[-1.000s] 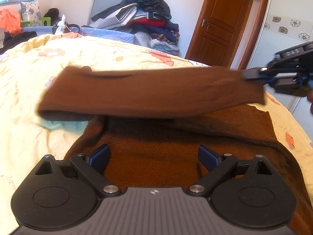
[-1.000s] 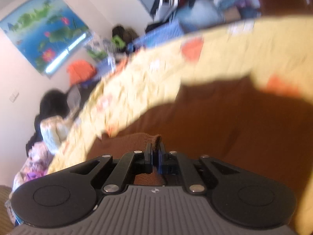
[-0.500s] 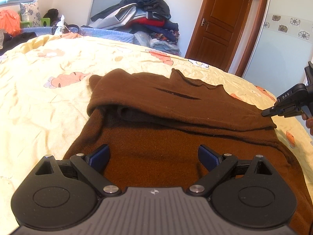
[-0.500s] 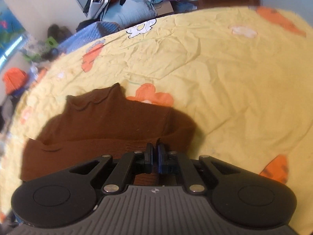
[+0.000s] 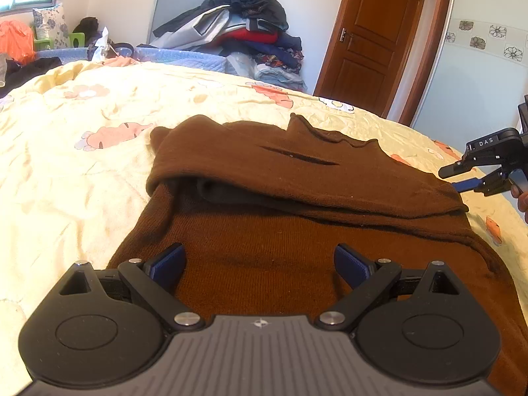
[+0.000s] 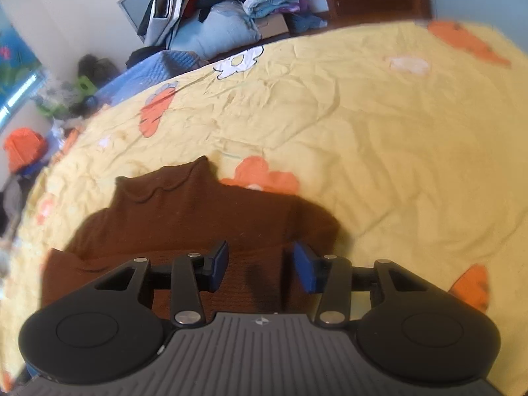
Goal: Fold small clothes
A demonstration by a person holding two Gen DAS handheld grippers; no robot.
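A brown knit sweater point(image 5: 270, 217) lies on the yellow flowered quilt point(image 5: 82, 178), its sleeve folded across the chest. My left gripper point(image 5: 260, 260) hovers open over the sweater's lower part, nothing between its blue pads. In the right wrist view the sweater point(image 6: 184, 208) lies below my right gripper point(image 6: 260, 260), whose jaws are opening; the pads stand apart and press on nothing, the cloth lying under them. From the left wrist view the right gripper point(image 5: 452, 181) sits at the sweater's right edge, fingers spread, with a hand behind it.
A pile of clothes point(image 5: 244, 29) is heaped against the far wall beyond the bed. A brown wooden door point(image 5: 369, 39) stands at the back right. Orange and green items point(image 5: 19, 39) sit at the far left. Bare quilt point(image 6: 379, 132) spreads beyond the sweater.
My right gripper carried the sleeve across and laid it over the chest, then opened and let it go. My left gripper stayed open and still.
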